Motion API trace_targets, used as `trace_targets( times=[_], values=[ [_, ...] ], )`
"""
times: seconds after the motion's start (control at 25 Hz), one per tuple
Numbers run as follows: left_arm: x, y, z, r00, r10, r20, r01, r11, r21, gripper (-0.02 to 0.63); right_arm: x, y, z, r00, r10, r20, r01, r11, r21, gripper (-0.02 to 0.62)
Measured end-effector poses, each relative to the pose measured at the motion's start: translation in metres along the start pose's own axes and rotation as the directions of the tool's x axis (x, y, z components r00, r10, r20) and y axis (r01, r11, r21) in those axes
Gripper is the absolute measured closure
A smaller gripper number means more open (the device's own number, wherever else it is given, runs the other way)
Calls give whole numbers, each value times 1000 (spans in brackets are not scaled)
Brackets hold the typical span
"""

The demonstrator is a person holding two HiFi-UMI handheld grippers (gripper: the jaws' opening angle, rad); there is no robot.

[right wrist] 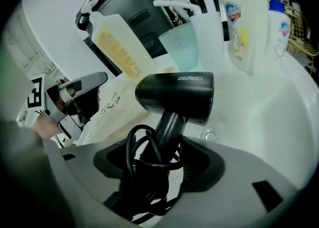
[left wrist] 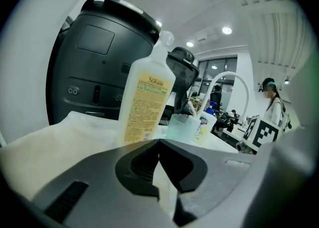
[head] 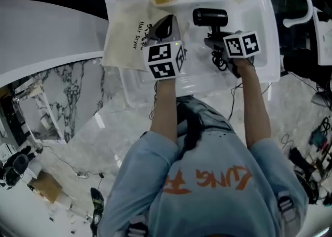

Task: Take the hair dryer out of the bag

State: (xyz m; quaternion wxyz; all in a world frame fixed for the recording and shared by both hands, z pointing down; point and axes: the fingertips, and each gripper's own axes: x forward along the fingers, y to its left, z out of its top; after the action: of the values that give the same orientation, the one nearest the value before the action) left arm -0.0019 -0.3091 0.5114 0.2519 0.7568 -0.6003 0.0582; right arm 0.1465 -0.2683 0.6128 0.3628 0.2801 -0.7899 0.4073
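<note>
The matte black dryer (right wrist: 174, 92), a stubby cylinder on a round handle, is out of the bag and above the glossy white sink (right wrist: 279, 117). The right gripper's (right wrist: 164, 167) jaws clamp its handle and looped cord, which hide the handle's end. The pale cloth bag (head: 127, 33), printed "Hair Dryer", lies flat just left of the sink. The left gripper's (left wrist: 158, 144) jaws are closed on a fold of it. Grey lettering on the dryer's barrel is too small to read surely.
</note>
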Motion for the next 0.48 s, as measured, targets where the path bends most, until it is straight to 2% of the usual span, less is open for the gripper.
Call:
trace_targets(
  times=[0.24,0.48],
  values=[
    [7,12,-17,998,59,-19,-60,996,-62,603,31,-4,-11,994,35,-100,-32,999,23,319],
    [7,31,-19,996,88,-18,-89,991,-103,603,59,-12,-18,990,9,-142,0,998,61,318]
  ],
)
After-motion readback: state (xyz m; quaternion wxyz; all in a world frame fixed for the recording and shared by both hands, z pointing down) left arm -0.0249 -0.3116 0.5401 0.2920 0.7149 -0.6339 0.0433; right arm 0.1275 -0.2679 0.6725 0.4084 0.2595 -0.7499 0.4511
